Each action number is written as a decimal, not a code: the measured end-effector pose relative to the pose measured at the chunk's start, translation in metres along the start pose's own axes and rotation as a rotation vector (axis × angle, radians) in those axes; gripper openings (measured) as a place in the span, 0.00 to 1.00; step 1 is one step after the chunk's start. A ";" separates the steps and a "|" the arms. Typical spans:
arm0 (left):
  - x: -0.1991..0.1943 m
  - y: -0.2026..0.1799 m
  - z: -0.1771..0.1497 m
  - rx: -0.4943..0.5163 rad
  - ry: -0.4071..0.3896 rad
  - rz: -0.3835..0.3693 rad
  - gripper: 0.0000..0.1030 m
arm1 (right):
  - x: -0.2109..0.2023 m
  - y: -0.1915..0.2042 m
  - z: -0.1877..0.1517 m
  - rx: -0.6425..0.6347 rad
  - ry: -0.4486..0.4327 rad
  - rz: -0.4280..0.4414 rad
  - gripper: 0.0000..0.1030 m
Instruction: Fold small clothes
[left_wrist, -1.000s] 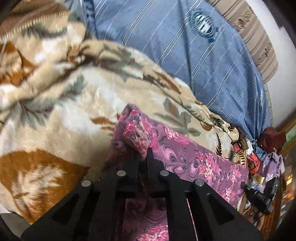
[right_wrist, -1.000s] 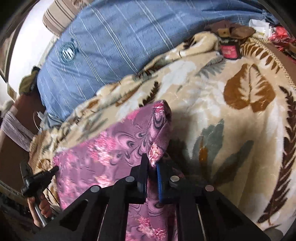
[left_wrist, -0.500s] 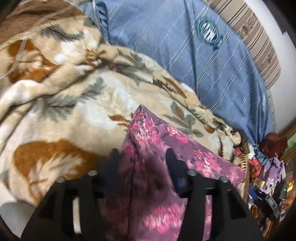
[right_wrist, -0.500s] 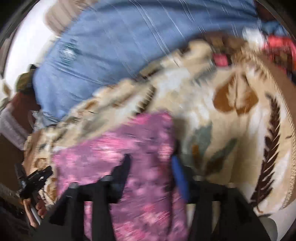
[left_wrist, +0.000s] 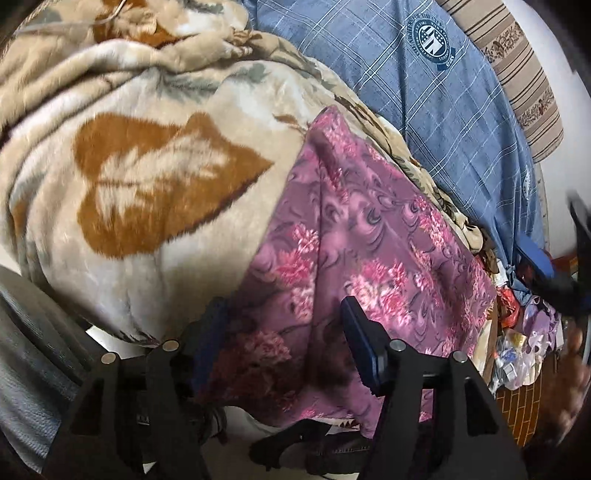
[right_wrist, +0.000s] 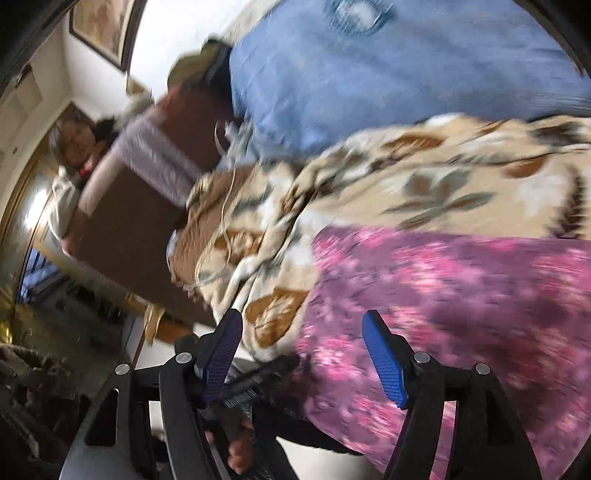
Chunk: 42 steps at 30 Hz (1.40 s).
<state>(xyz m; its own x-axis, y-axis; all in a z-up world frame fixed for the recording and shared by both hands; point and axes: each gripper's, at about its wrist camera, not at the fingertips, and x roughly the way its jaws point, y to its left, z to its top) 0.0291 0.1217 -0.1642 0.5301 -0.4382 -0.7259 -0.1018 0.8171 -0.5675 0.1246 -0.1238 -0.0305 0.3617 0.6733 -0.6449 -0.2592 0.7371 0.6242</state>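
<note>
A purple cloth with pink flowers (left_wrist: 354, 236) lies spread flat on a beige leaf-patterned blanket (left_wrist: 147, 177). My left gripper (left_wrist: 284, 325) is open and empty, just above the cloth's near edge. In the right wrist view the same cloth (right_wrist: 461, 295) fills the lower right, blurred by motion. My right gripper (right_wrist: 303, 332) is open and empty, over the cloth's left edge and the blanket (right_wrist: 406, 177). The right gripper also shows at the far right of the left wrist view (left_wrist: 569, 258).
A blue checked sheet with a round emblem (left_wrist: 443, 92) lies beyond the blanket, with a striped pillow (left_wrist: 524, 74) behind it. Clutter (left_wrist: 517, 350) sits at the bed's right end. A brown headboard (right_wrist: 129, 206) and a person (right_wrist: 74, 140) are to the left in the right wrist view.
Both grippers have opened and let go of the purple cloth, which now lies flat. Both have pulled back toward the near edge; the right one has swung left.
</note>
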 end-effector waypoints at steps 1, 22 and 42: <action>0.001 0.001 -0.001 -0.006 0.002 0.004 0.60 | 0.018 0.004 0.005 -0.002 0.042 0.003 0.67; 0.003 -0.008 -0.004 -0.010 0.011 -0.216 0.08 | 0.209 0.030 0.026 -0.055 0.545 -0.381 0.67; -0.009 -0.024 -0.004 0.047 -0.044 -0.265 0.06 | 0.245 0.042 0.026 -0.312 0.540 -0.793 0.20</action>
<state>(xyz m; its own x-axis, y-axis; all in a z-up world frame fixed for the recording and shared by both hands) 0.0235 0.1041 -0.1456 0.5693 -0.6232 -0.5363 0.0837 0.6928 -0.7162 0.2254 0.0704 -0.1515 0.0970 -0.1385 -0.9856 -0.3705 0.9141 -0.1649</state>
